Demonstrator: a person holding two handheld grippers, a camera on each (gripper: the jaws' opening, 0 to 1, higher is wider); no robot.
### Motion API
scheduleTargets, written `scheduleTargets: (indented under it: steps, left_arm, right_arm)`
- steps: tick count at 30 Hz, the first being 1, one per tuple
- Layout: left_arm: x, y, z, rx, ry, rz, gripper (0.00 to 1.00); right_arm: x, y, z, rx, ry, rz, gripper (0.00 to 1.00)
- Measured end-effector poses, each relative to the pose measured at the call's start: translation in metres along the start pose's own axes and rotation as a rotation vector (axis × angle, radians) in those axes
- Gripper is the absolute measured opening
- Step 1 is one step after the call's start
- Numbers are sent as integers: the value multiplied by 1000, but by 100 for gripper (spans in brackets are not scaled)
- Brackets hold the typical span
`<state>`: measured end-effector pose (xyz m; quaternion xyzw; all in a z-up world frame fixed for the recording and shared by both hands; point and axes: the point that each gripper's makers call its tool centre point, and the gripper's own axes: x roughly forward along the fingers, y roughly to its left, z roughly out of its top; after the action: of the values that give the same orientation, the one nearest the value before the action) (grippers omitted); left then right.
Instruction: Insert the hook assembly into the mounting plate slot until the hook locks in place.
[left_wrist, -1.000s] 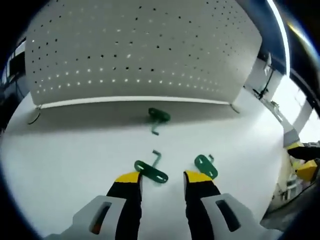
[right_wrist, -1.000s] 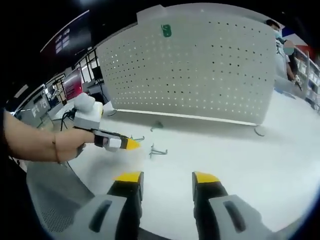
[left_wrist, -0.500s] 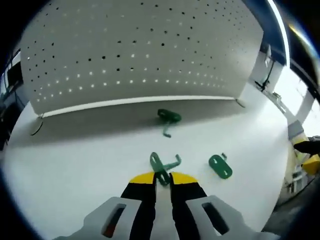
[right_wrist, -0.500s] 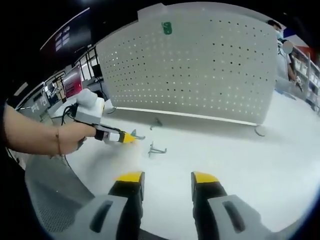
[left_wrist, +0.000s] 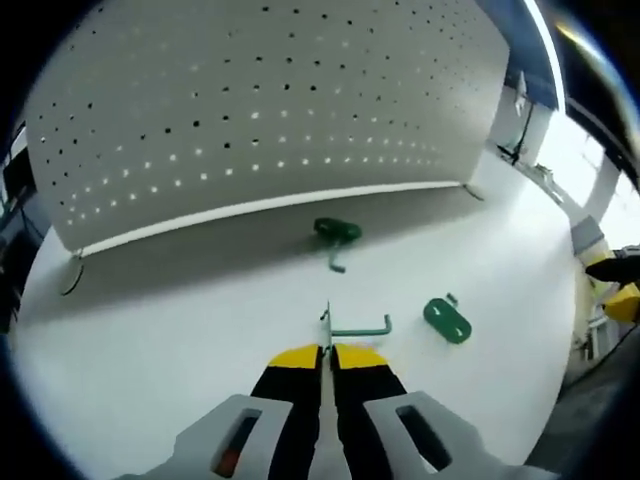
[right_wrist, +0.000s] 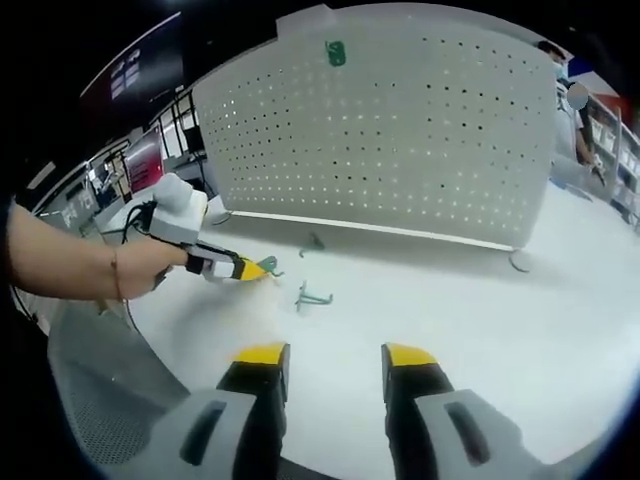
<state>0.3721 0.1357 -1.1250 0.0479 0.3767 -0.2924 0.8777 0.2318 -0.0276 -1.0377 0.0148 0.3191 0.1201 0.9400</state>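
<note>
In the left gripper view my left gripper (left_wrist: 326, 350) is shut on a green hook (left_wrist: 358, 327). Its plate is edge-on between the yellow tips and its wire arm points right, just above the white table (left_wrist: 150, 330). A second green hook (left_wrist: 337, 233) lies near the foot of the white pegboard (left_wrist: 250, 110). A green plate piece (left_wrist: 447, 320) lies to the right. In the right gripper view my right gripper (right_wrist: 333, 358) stands open over the table. The left gripper (right_wrist: 256, 269), in a person's hand, holds the green hook (right_wrist: 268, 265). Another green hook (right_wrist: 336, 52) hangs high on the pegboard (right_wrist: 400, 140).
A loose green hook (right_wrist: 312, 295) lies ahead of the right gripper, and another small one (right_wrist: 315, 243) rests near the pegboard's base. A grey mesh surface (right_wrist: 90, 400) borders the table at lower left. A person (right_wrist: 578, 120) stands at the far right. The table edge (left_wrist: 560, 350) drops off at right.
My left gripper went from open beside the green hook to shut on it, and the hook has turned edge-on and lifted slightly. The right gripper has stayed open and still.
</note>
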Motion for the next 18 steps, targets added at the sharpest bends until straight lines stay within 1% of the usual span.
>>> scheduleTargets:
  steps: [3, 6, 8, 12, 18]
  left_arm:
    - [-1, 0, 1, -5, -2, -6, 3]
    - [-4, 0, 7, -22, -16, -22, 3]
    - [-7, 0, 10, -79, -34, -34, 3]
    - [-15, 4, 18, -74, -54, -32, 2]
    - [-26, 1, 26, -46, -49, -38, 2]
  right_arm:
    - [0, 1, 1, -2, -1, -1, 34]
    - [0, 1, 2, -1, -3, -1, 34]
    - [0, 1, 2, -2, -4, -1, 34]
    - [-1, 1, 4, 2, -9, -5, 34]
    - [-1, 2, 8, 5, -19, -9, 34]
